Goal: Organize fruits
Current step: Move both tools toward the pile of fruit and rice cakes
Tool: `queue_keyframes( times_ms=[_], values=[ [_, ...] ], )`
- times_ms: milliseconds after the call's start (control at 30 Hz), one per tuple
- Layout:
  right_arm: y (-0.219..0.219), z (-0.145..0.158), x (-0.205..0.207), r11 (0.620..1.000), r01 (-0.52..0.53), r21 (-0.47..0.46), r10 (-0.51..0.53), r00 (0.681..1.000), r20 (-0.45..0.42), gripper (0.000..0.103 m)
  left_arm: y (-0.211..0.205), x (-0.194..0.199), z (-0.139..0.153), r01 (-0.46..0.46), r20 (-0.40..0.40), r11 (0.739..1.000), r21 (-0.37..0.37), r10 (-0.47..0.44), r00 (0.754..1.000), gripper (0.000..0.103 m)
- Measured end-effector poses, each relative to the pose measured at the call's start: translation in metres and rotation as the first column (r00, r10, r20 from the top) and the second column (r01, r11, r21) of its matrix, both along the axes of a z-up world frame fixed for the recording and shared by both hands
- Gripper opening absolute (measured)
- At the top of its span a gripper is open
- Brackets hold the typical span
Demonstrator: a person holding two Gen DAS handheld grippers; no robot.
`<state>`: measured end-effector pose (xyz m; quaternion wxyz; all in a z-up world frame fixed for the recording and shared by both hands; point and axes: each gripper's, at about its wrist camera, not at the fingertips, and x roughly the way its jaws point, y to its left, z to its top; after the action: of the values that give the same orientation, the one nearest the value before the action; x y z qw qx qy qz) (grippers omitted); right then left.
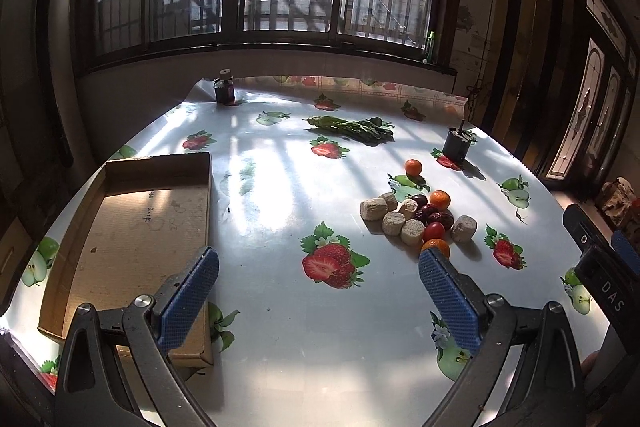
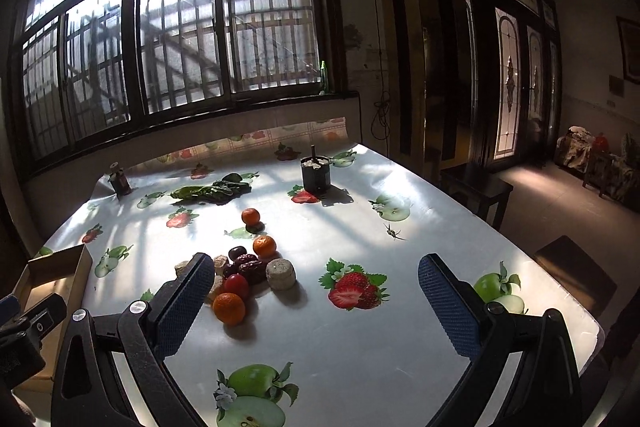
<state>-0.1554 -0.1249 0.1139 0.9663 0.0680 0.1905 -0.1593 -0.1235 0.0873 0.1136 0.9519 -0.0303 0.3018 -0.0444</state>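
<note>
A pile of small fruits lies on the table: three orange tangerines [image 1: 440,199] [image 2: 229,308], a red cherry tomato [image 1: 434,230] [image 2: 236,285], dark red dates [image 1: 434,213] [image 2: 250,267] and several beige round blocks [image 1: 374,208] [image 2: 281,275]. An empty cardboard tray [image 1: 148,219] [image 2: 56,267] sits at the left. My left gripper [image 1: 320,291] is open above the table between tray and pile. My right gripper [image 2: 316,303] is open, just right of the pile, nothing between its fingers.
Leafy greens [image 1: 352,127] [image 2: 212,191] lie farther back. A dark jar [image 1: 224,89] [image 2: 120,181] stands at the back left, a black cup [image 1: 458,143] [image 2: 316,173] at the back right. The fruit-print tablecloth [image 1: 280,187] covers the table. A window wall is behind it; a stool [image 2: 476,191] stands at the right.
</note>
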Motion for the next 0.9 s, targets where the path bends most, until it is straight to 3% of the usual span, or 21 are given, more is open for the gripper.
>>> queue_keyframes(
  times_ms=[267,600,900],
  values=[
    [0.011,0.016,-0.02,0.991,0.091,-0.096,-0.081,0.992,0.098,0.103,0.003,-0.01,0.007,-0.03,0.045,0.999,0.014,0.029,0.999,0.101],
    [0.017,0.01,-0.013,0.987,0.09,-0.136,-0.079,0.993,0.084,0.103,0.013,-0.009,0.012,-0.089,0.078,0.996,0.018,0.087,0.993,0.101],
    [0.045,-0.013,0.014,0.981,-0.058,-0.186,0.045,0.996,-0.073,0.103,0.012,-0.004,0.006,-0.096,0.09,0.995,0.041,0.092,0.992,0.101]
  ],
)
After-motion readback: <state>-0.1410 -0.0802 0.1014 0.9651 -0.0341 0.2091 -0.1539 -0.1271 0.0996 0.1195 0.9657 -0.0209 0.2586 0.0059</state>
